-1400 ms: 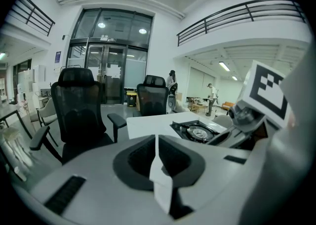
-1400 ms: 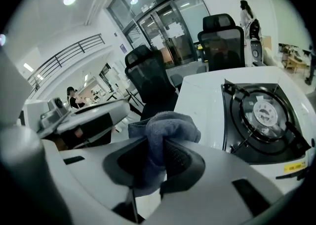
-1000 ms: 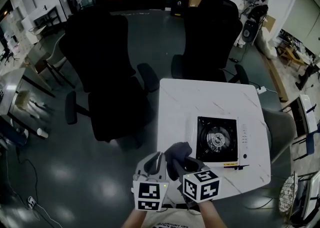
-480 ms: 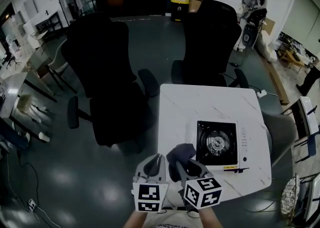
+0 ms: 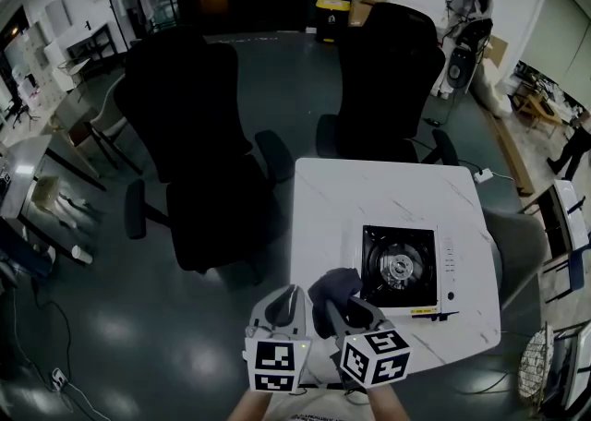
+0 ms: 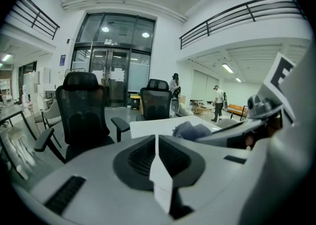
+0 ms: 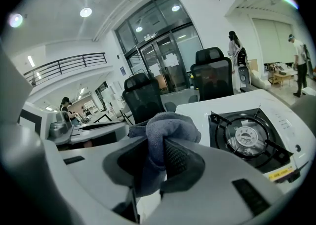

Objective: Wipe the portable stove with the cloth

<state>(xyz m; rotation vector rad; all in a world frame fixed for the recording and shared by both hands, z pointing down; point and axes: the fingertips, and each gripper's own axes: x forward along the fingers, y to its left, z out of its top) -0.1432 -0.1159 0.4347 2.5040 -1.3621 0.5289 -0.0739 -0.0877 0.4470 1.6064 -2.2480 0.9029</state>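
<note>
A white table has two black office chairs at its 10 and 12 o'clock, and the portable stove sits on its near right part, burner up. At the stove's 8 o'clock, just beside it, the right gripper is clamped on the bunched grey cloth, which bulges above its jaws. The left gripper, at the right one's 9 o'clock by the table's near left corner, has its jaws pressed together on nothing.

Napped grey cloth in the matt plastic jaws of my right gripper; stove: glossy white casing, black metal grate; table smooth, white.
</note>
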